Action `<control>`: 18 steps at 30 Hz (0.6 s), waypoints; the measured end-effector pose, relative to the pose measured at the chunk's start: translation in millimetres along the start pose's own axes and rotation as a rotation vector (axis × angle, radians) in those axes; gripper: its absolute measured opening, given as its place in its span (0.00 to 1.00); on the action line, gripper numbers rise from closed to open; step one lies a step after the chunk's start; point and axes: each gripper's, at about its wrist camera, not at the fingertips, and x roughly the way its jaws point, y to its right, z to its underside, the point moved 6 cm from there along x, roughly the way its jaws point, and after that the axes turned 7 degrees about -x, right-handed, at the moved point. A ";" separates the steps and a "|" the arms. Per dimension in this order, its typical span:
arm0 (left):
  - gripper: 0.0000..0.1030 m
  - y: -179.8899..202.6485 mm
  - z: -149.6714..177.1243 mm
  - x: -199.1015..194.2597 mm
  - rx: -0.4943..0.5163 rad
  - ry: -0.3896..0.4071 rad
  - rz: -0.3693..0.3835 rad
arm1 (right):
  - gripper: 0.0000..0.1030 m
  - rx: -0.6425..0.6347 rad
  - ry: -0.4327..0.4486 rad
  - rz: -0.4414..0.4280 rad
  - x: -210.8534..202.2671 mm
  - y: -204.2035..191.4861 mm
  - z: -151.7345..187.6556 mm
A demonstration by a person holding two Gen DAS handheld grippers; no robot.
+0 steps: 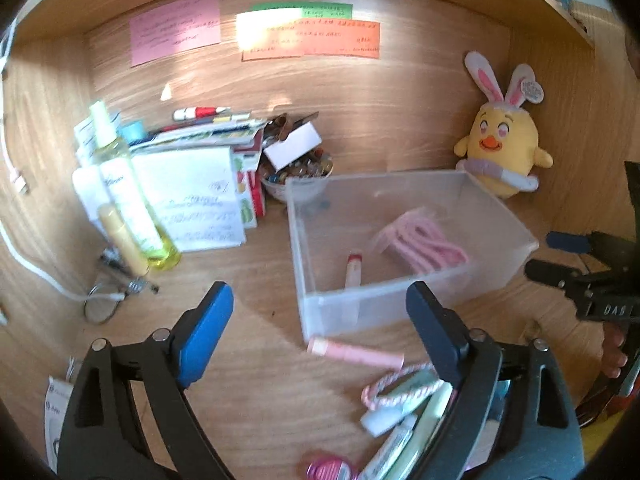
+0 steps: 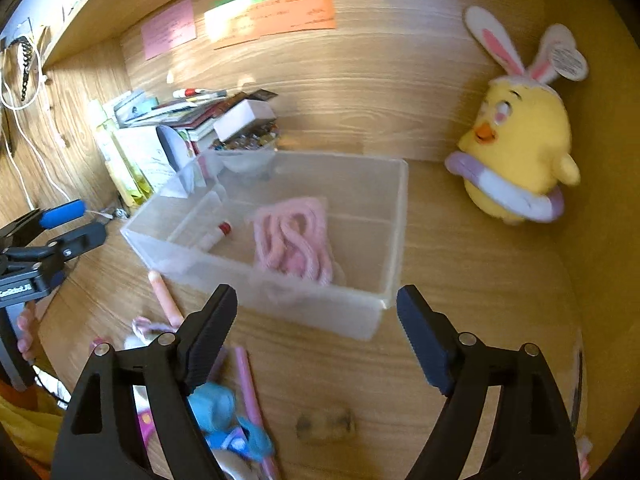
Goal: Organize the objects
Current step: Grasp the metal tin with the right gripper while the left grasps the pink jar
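Both grippers stand between pickups. The left gripper (image 1: 320, 320) has its jaws spread with nothing between them; the right gripper (image 2: 316, 320) likewise, spread and empty.

Nearest, at 5 o'clock in the left wrist view, loose items lie in a heap on the counter (image 1: 248, 400): a pink-and-white cord (image 1: 394, 386), pale tubes (image 1: 400, 412) and a small pink round case (image 1: 330, 472). A pink tube (image 1: 356, 353) lies just in front of the clear plastic bin (image 1: 400, 312), close against its near wall.

The bin already holds a coiled pink cable (image 1: 424, 246) and a small red-capped tube (image 1: 354, 270). Judged state: sorting partly done; the next move calls for closing on one loose item, the pink tube being handiest, and lifting it over the near rim.

Open counter lies at 9 o'clock of the bin. Farther off, bottles (image 1: 128, 200) and stacked papers (image 1: 192, 196) crowd 10 o'clock; a plush chick (image 1: 504, 148) sits at 2 o'clock against the back panel.
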 end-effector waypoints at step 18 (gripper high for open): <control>0.60 -32.8 103.2 -7.5 -0.102 -0.214 -0.022 | 0.78 0.070 -0.090 0.082 -0.5 9.1 75.2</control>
